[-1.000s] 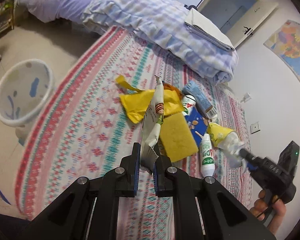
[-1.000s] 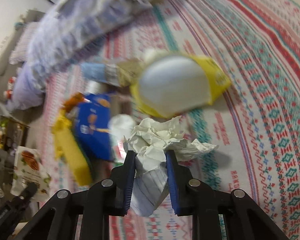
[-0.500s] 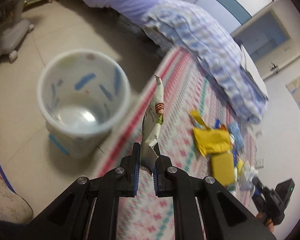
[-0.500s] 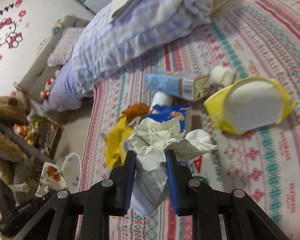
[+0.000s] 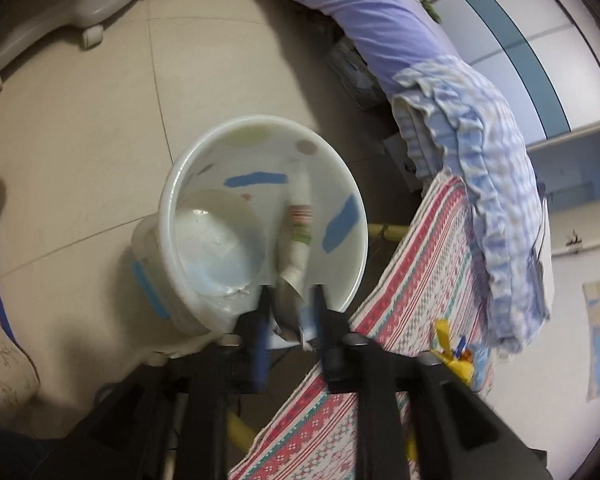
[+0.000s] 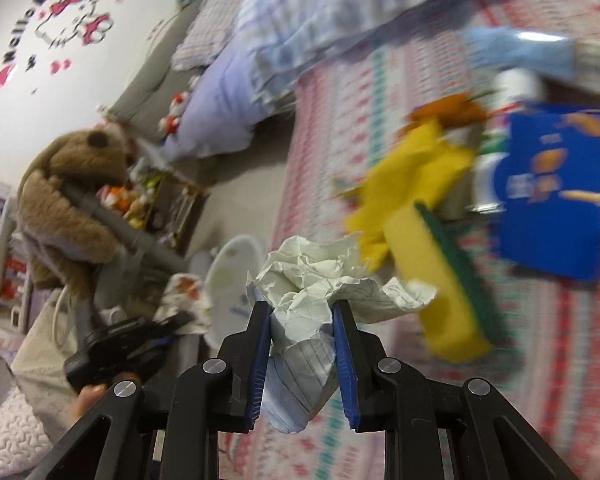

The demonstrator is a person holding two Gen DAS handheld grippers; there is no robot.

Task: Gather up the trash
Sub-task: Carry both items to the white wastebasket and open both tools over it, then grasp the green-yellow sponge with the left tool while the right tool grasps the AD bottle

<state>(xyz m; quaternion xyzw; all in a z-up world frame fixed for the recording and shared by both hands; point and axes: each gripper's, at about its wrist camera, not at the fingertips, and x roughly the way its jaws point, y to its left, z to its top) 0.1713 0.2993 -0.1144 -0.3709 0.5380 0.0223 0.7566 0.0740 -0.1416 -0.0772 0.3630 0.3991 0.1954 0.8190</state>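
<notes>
My left gripper stands open right above the rim of the white waste bin. The long white snack wrapper hangs blurred between its spread fingers, its upper part inside the bin. My right gripper is shut on a crumpled ball of lined paper and holds it above the patterned rug. The bin also shows in the right wrist view, at left beyond the rug, with my left gripper beside it.
On the rug lie a yellow sponge, a yellow wrapper, a blue snack bag and a light blue box. A bed with purple and checked bedding runs along the rug. A brown plush bear sits at left.
My left gripper has moved over the bin and its fingers have spread, loosening the wrapper. My right gripper has carried the paper ball left, toward the bin.
</notes>
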